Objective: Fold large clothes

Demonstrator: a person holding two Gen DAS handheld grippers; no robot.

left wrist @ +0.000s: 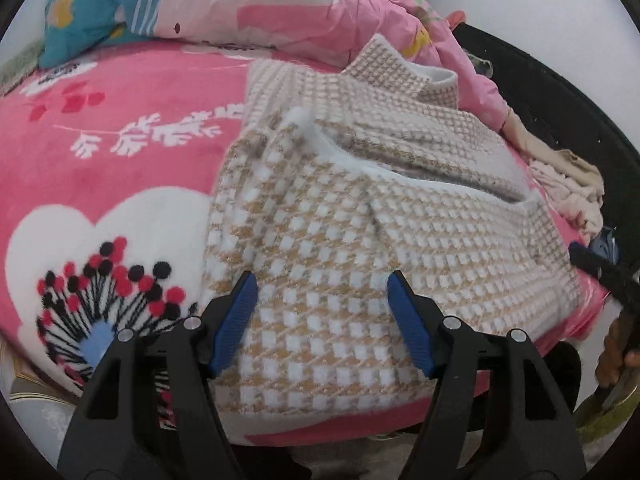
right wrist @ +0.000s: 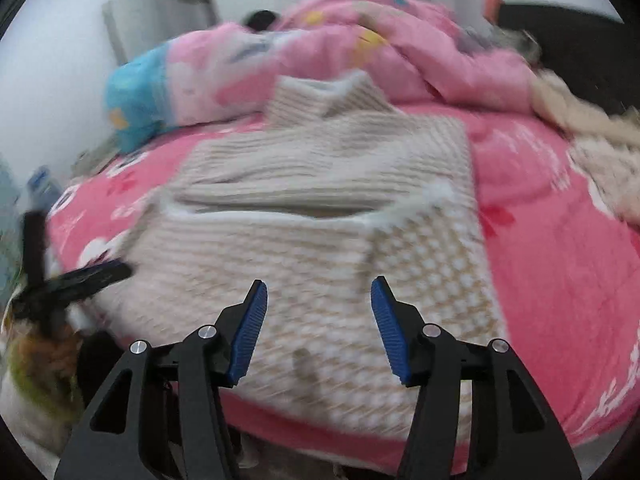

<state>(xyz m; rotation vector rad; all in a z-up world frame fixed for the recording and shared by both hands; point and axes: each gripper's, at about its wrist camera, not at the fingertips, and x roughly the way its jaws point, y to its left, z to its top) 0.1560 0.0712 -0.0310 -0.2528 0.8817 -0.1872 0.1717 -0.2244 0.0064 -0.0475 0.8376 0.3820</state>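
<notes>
A beige and white houndstooth knit garment point(left wrist: 360, 216) lies partly folded on a pink bed blanket point(left wrist: 120, 168). Its near part is folded back and shows a white-edged hem, and its collar points away. My left gripper point(left wrist: 322, 300) is open and empty, hovering over the garment's near edge. The right wrist view is blurred and shows the same garment point(right wrist: 320, 208) on the blanket point(right wrist: 560, 240). My right gripper point(right wrist: 318, 308) is open and empty above the near hem. The left gripper point(right wrist: 80, 280) shows at the left edge of the right wrist view.
A pink floral quilt point(left wrist: 320, 4) and a blue pillow point(left wrist: 80, 12) are heaped at the far side of the bed. Cream clothes point(left wrist: 568, 184) lie at the right edge by a black headboard point(left wrist: 560, 92). The other gripper point(left wrist: 600, 276) is at the far right.
</notes>
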